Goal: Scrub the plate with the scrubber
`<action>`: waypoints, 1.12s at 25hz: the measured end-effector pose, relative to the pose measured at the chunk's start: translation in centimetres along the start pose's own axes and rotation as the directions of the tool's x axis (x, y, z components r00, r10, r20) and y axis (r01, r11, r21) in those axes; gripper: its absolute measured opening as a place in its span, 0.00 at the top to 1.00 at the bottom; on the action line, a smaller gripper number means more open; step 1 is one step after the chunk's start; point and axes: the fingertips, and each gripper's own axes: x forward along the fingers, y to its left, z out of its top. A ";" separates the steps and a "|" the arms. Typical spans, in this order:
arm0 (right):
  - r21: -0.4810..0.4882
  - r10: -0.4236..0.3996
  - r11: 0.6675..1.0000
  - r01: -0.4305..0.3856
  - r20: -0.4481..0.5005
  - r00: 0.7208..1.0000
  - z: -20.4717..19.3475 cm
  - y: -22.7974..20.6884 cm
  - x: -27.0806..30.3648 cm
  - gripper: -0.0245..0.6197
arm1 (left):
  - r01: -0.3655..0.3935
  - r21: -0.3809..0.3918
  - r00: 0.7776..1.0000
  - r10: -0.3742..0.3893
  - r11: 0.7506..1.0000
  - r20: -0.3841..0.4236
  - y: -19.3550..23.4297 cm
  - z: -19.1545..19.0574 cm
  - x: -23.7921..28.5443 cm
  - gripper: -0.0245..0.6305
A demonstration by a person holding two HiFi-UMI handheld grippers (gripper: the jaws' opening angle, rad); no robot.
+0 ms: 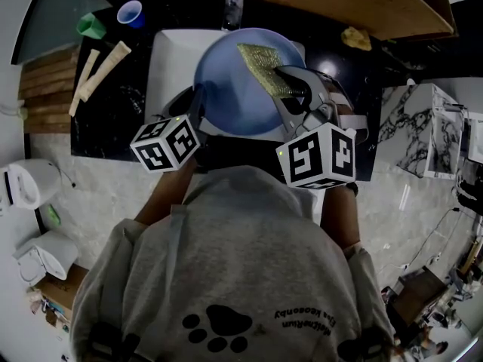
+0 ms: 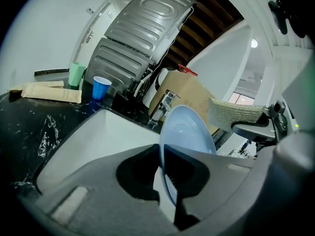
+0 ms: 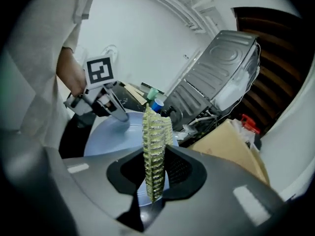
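Note:
A pale blue plate (image 1: 241, 81) is held over the white sink (image 1: 167, 59). My left gripper (image 1: 198, 119) is shut on the plate's near left rim; its own view shows the plate (image 2: 189, 132) edge-on between the jaws. My right gripper (image 1: 290, 81) is shut on a yellow-green mesh scrubber (image 1: 264, 65), which lies flat on the plate's upper right face. In the right gripper view the scrubber (image 3: 155, 151) stands upright between the jaws, with the plate (image 3: 110, 136) behind it and the left gripper (image 3: 115, 109) clamped on its far rim.
On the black counter, left of the sink, stand a blue cup (image 1: 130, 12), a green cup (image 1: 92, 27) and two wrapped utensil packets (image 1: 102, 66). A tap (image 1: 232, 10) rises behind the sink. A yellow sponge (image 1: 356, 38) lies on the counter at right.

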 end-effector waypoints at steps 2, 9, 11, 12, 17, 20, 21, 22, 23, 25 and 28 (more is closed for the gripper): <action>-0.038 -0.077 0.996 0.076 -0.022 0.997 -0.1 -1.0 0.3 0.85 | 0.006 0.003 1.000 -0.006 1.000 -0.003 -0.3 0.0 0.1 0.93; -0.159 -0.248 0.960 0.231 -0.103 0.963 -0.7 -3.1 1.5 0.85 | 0.019 -0.009 1.000 -0.019 1.000 -0.011 -0.9 0.2 0.1 0.93; -0.175 -0.257 0.957 0.233 -0.126 0.958 -1.2 -2.8 2.2 0.85 | 0.027 -0.023 1.000 -0.027 0.999 -0.012 -1.1 0.3 0.0 0.93; -0.180 -0.261 0.955 0.234 -0.140 0.955 -1.5 -2.6 2.5 0.85 | 0.033 -0.030 0.999 -0.033 0.999 -0.012 -1.3 0.4 -0.1 0.93; -0.211 -0.264 0.952 0.223 -0.186 0.946 -2.9 -1.7 4.1 0.85 | 0.061 -0.052 0.998 -0.062 0.997 -0.012 -2.3 0.7 -0.4 0.92; -0.264 -0.223 0.950 0.169 -0.188 0.957 -3.9 -0.1 5.8 0.85 | 0.073 -0.074 0.997 -0.074 0.995 -0.008 -2.5 0.6 -0.5 0.91; -0.271 -0.208 0.950 0.152 -0.192 0.959 -4.2 0.5 6.3 0.85 | 0.079 -0.083 0.997 -0.080 0.993 -0.004 -2.5 0.6 -0.5 0.91; -0.276 -0.198 0.951 0.140 -0.197 0.960 -4.4 0.9 6.7 0.85 | 0.084 -0.089 0.996 -0.085 0.992 0.000 -2.6 0.7 -0.5 0.91; -0.277 -0.192 0.952 0.132 -0.201 0.961 -4.6 1.2 7.0 0.85 | 0.087 -0.091 0.996 -0.087 0.992 0.003 -2.6 0.8 -0.5 0.91; -0.260 -0.172 0.959 0.115 -0.207 0.963 -4.9 1.7 7.2 0.85 | 0.083 -0.084 0.997 -0.083 0.993 0.004 -2.6 0.9 -0.5 0.91; -0.230 -0.119 0.971 0.068 -0.211 0.970 -4.9 2.6 7.3 0.85 | 0.073 -0.092 0.997 -0.074 0.993 0.003 -2.3 0.7 -0.6 0.91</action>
